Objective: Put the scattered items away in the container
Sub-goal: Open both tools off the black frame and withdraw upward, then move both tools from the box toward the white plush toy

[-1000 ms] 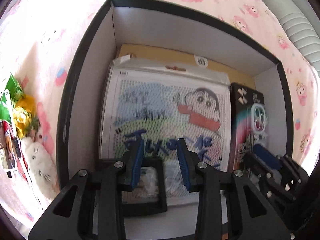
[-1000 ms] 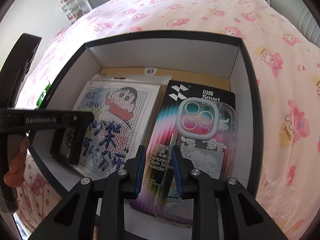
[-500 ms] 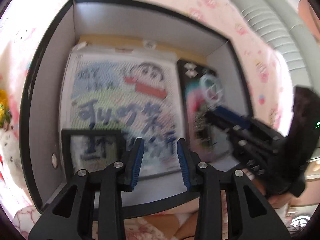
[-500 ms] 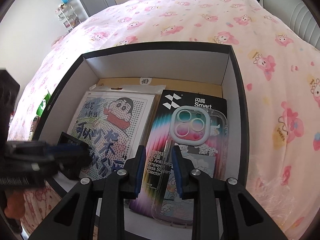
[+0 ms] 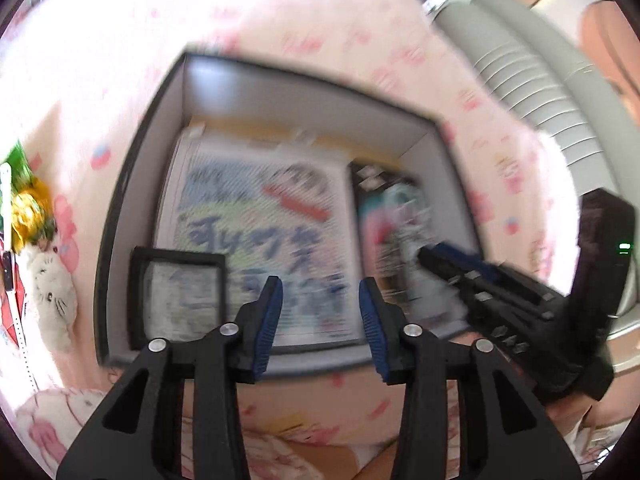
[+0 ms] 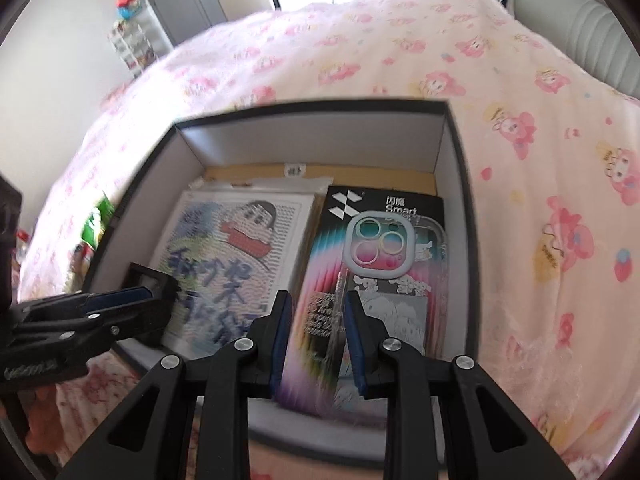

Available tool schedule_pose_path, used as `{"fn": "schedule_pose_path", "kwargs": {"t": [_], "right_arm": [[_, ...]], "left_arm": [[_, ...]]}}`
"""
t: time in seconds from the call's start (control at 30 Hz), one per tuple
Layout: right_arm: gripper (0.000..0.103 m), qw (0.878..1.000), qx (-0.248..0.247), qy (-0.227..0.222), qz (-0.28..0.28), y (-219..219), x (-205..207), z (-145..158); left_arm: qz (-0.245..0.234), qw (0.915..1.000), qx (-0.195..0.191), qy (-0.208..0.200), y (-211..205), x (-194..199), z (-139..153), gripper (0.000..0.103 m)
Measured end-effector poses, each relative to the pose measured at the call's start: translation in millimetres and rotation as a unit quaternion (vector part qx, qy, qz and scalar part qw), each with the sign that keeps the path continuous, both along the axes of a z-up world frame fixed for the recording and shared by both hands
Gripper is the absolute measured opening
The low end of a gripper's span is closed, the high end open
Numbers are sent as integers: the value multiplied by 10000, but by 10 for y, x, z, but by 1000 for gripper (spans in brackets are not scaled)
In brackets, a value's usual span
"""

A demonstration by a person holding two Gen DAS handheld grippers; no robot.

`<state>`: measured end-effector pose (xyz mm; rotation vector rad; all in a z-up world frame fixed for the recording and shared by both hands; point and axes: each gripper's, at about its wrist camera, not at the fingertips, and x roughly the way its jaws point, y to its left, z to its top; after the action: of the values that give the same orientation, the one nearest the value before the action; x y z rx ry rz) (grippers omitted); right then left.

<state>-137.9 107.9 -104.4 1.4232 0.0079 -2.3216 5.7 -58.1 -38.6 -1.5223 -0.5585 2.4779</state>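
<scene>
Left gripper point(image 5: 320, 304): jaws parted, nothing between the blue pads, positioned over the near edge of the box point(image 5: 140, 148). Right gripper point(image 6: 314, 340): jaws also parted and empty, positioned above the near end of the screen-protector package point(image 6: 384, 208).

The box is black outside and white inside (lid absent) and sits on a pink cartoon-print bedspread point(image 6: 400, 52). Contents, left to right:

- A small black-framed square item point(image 5: 180, 292) in the near left corner, lying on the pack beside it.
- A bead-art pack point(image 6: 240, 248) with a cartoon boy printed on it, lying flat.
- The screen-protector package along the right wall, with a clear phone case point(image 6: 380, 248) on top.

Outside the box, to its left, a white plush toy point(image 5: 52, 300) and a yellow-green item point(image 5: 28, 208) lie on the bedspread.
</scene>
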Motion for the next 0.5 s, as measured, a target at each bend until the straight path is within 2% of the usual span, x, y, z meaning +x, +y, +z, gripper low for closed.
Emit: {"fn": "schedule_pose_path", "kwargs": {"t": [0.07,0.13,0.23,0.33,0.5], "right_arm": [[28,9998,-102,57,-176,64,157,122],[33,9992,-215,155,-284,107,323,249],[42,9980,-304,407,-370,135,595,463],[42,9965,-186,628,-524,144,799,621],[42,9962,25,791,-361,70,1027,744]], "left_arm": [[-28,9992,42,394,42,124,171,48],[-136,9974,5,713,278,143,270,49],[-359,9953,-189,878,436,188,431,48],[-532,9939,-121,962,440,169,498,49],[-641,9921,-206,1056,397,365,565,49]]}}
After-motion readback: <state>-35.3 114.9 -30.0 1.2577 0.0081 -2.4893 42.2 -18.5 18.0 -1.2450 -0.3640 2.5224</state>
